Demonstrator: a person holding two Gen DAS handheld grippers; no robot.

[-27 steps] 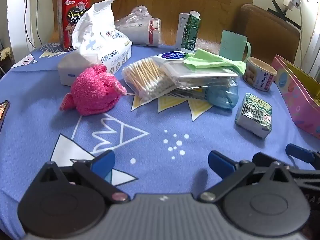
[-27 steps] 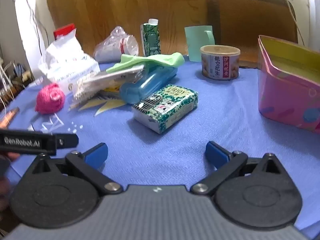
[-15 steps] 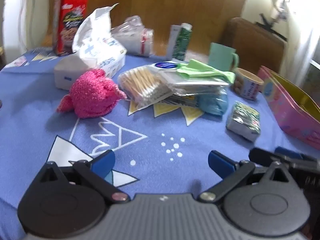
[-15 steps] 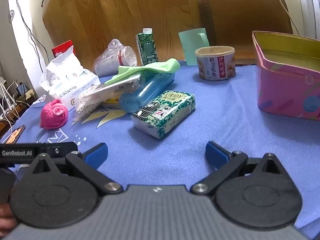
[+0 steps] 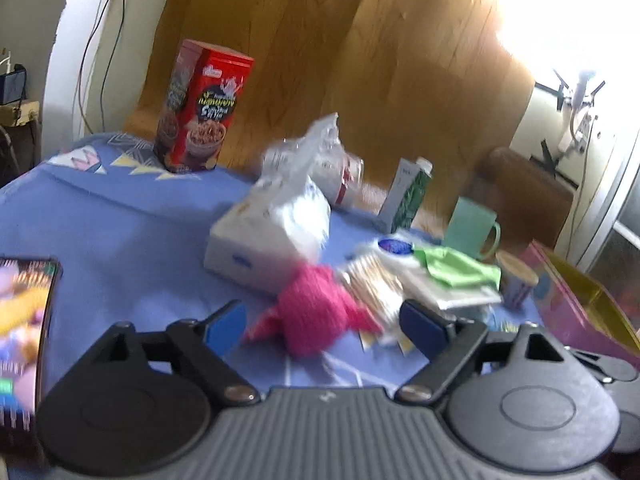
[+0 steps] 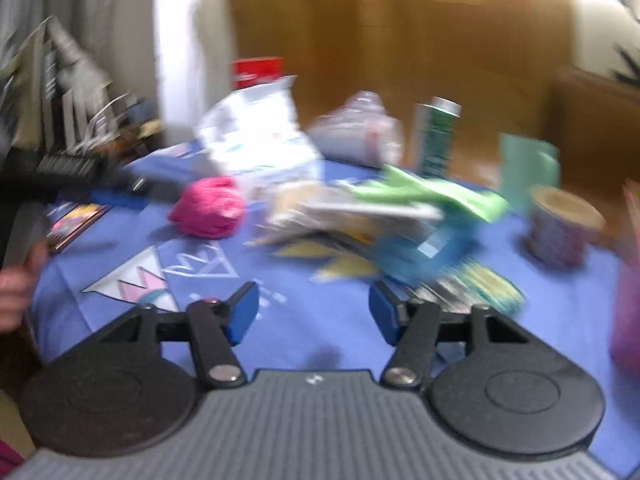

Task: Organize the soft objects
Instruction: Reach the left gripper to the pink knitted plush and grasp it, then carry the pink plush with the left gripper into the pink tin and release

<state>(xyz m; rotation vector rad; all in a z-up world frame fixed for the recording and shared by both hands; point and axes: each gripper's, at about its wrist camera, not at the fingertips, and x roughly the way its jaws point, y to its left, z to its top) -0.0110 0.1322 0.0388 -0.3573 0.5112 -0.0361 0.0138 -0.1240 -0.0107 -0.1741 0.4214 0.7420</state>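
A fuzzy pink soft toy (image 5: 316, 312) lies on the blue tablecloth, just beyond my left gripper (image 5: 324, 326), which is open and empty with the toy between and ahead of its fingers. The toy also shows in the right wrist view (image 6: 208, 208), far left of centre. A green cloth (image 5: 456, 266) drapes over a pile of packets; it shows in the right wrist view too (image 6: 432, 192). A white tissue pack (image 5: 272, 228) sits behind the toy. My right gripper (image 6: 314, 314) is open and empty above bare cloth. Both views are blurred.
A red snack box (image 5: 200, 108), a carton (image 5: 410, 196), a green mug (image 5: 470, 228), a cotton swab bag (image 5: 376, 284), a round tin (image 6: 560, 228) and a pink tin box (image 5: 576, 308) stand around. A dark packet (image 5: 24, 320) lies at the left.
My left gripper has swung left and closed in on the pink toy. My right gripper has turned left and its fingers have narrowed somewhat.
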